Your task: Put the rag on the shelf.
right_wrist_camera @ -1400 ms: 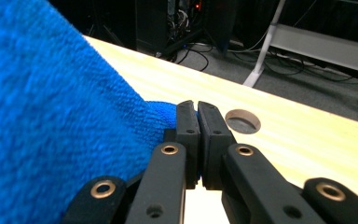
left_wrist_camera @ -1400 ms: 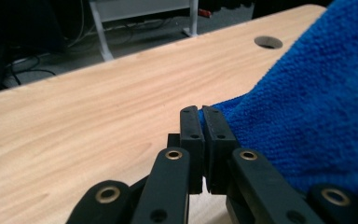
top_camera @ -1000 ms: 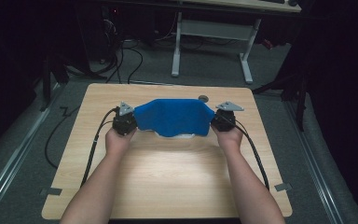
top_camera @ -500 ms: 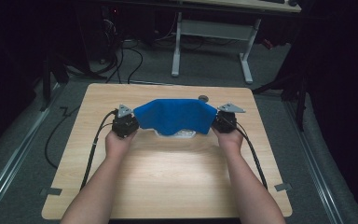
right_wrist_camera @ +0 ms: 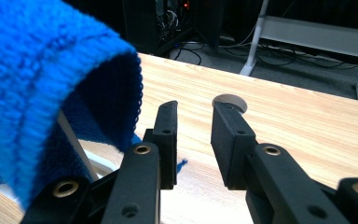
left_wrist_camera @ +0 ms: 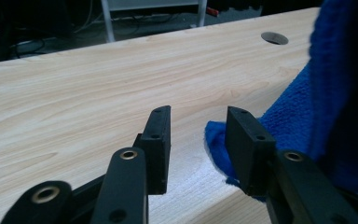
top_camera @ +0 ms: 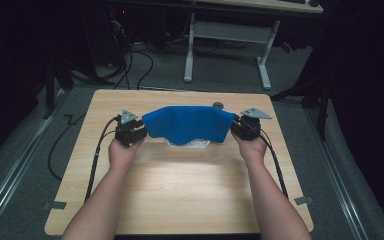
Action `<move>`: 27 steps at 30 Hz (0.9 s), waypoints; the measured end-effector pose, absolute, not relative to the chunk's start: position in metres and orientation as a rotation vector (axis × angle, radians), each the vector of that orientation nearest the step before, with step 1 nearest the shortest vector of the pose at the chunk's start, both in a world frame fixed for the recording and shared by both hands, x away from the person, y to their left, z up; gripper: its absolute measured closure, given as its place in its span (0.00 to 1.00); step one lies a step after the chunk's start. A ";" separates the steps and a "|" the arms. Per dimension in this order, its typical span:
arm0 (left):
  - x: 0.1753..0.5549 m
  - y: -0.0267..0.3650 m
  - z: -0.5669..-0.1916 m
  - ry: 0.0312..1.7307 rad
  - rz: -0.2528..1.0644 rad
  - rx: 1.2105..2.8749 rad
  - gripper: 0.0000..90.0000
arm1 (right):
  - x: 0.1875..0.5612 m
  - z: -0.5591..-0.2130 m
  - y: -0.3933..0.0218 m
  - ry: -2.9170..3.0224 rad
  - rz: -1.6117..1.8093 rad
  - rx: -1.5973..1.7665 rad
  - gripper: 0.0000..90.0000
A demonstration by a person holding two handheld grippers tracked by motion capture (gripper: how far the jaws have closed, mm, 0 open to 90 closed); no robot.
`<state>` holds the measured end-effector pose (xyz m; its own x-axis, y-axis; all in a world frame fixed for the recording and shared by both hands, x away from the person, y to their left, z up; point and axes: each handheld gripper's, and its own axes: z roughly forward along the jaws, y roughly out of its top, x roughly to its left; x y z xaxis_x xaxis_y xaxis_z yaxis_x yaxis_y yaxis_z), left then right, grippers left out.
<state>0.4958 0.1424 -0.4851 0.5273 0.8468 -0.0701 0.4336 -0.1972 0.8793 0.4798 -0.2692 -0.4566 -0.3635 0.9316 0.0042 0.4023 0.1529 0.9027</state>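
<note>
A: Quick status. Where's your left gripper?

B: You've got it at the left end of the blue cloth, over the far half of the wooden table. In the left gripper view its jaws stand apart w/ bare wood showing between them. Nothing's clamped. A corner of the cloth lies on the table just behind the right-hand jaw there, and more cloth hangs along that side of the view.

A: And the right gripper?

B: Same story at the cloth's right end. In the right gripper view your jaws are spread, w/ a gap between them and nothing in it. The cloth hangs in a thick fold just beside the left-hand jaw; can't tell if it touches.

A: So where's the cloth sitting?

B: It's draped over a white object, of which just the near edge peeks out from under the hem in the high view. The right gripper view shows a pale white piece under the fold too. The cloth spans btwn your two grippers, arched up in the middle.

A: Anything else on the table?

B: A round cable hole near the far edge, just past the cloth. Your cables trail back along both forearms.
</note>
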 end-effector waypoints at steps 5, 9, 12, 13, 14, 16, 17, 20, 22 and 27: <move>0.492 0.147 -0.484 1.071 0.562 1.823 0.67 | 0.477 -0.452 -0.273 1.847 1.162 1.274 0.77; 0.489 0.152 -0.483 1.078 0.568 1.821 0.66 | 0.474 -0.450 -0.276 1.848 1.146 1.278 0.75; 0.486 0.156 -0.482 1.086 0.568 1.823 0.63 | 0.471 -0.449 -0.276 1.849 1.127 1.269 0.75; 0.485 0.157 -0.482 1.087 0.571 1.822 0.61 | 0.470 -0.449 -0.276 1.849 1.120 1.268 0.75; 0.484 0.158 -0.482 1.087 0.576 1.821 0.61 | 0.469 -0.448 -0.276 1.849 1.117 1.261 0.75; 0.481 0.160 -0.482 1.088 0.579 1.818 0.60 | 0.466 -0.447 -0.275 1.851 1.112 1.249 0.74; 0.481 0.161 -0.482 1.092 0.579 1.821 0.60 | 0.464 -0.446 -0.275 1.844 1.119 1.245 0.74; 0.476 0.163 -0.480 1.098 0.581 1.804 0.59 | 0.460 -0.447 -0.277 1.834 1.127 1.248 0.75; 0.473 0.163 -0.477 1.095 0.591 1.799 0.58 | 0.457 -0.448 -0.278 1.842 1.116 1.251 0.75; 0.467 0.164 -0.474 1.089 0.595 1.814 0.56 | 0.450 -0.445 -0.279 1.851 1.098 1.231 0.73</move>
